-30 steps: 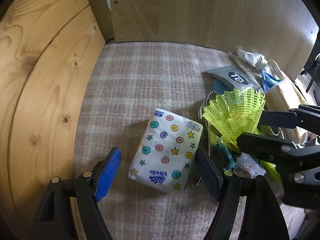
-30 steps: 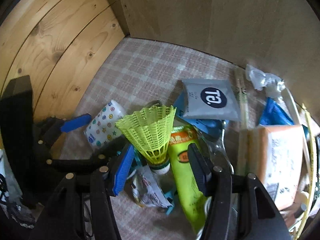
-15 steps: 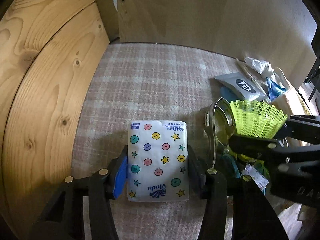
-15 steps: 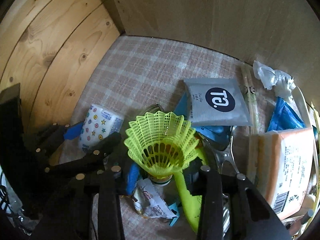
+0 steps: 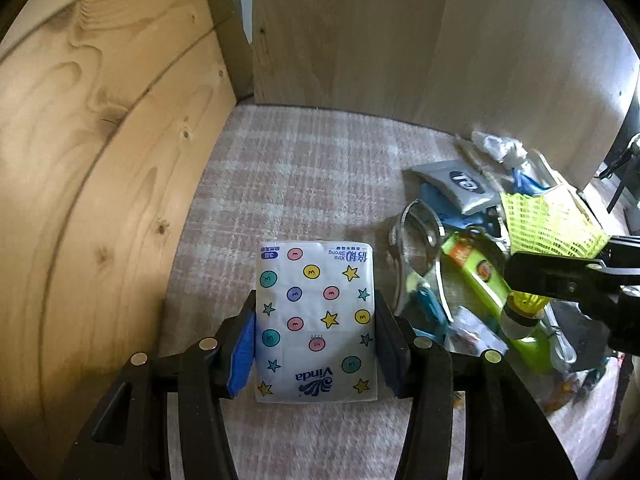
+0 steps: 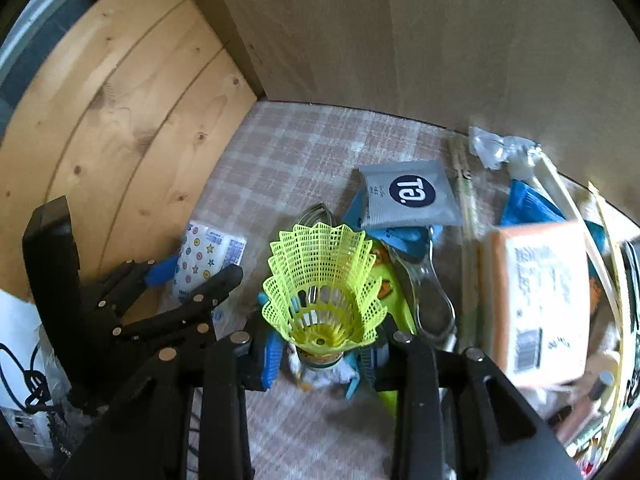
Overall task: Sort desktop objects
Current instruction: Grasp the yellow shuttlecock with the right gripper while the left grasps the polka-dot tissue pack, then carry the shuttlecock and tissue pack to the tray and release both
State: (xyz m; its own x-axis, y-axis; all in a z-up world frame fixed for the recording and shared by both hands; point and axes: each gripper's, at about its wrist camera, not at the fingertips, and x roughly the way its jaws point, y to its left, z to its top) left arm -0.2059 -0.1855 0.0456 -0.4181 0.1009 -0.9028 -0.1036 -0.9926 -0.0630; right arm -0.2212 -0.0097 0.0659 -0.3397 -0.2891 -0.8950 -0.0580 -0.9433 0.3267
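Two hand-held grippers work a cluttered desktop at once. The left gripper (image 5: 316, 344), its jaws having just closed, clamps a spotted tissue pack (image 5: 316, 320) by its long edges over the checked cloth (image 5: 304, 184), near the wooden panel (image 5: 100, 160). The right gripper (image 6: 320, 354), whose jaws have also just been closing, pinches a yellow-green shuttlecock (image 6: 324, 284) at its base, skirt pointing away from the camera, above a pile that includes a grey sachet (image 6: 408, 200), a clear spoon (image 6: 428, 300) and an orange-edged packet (image 6: 540, 300). To sort cleanly, each lift probably wants to go straight up before travelling sideways, since the two grippers sit close together and the shuttlecock's mesh skirt could snag neighbouring clutter; the soft pack may sag if squeezed harder.
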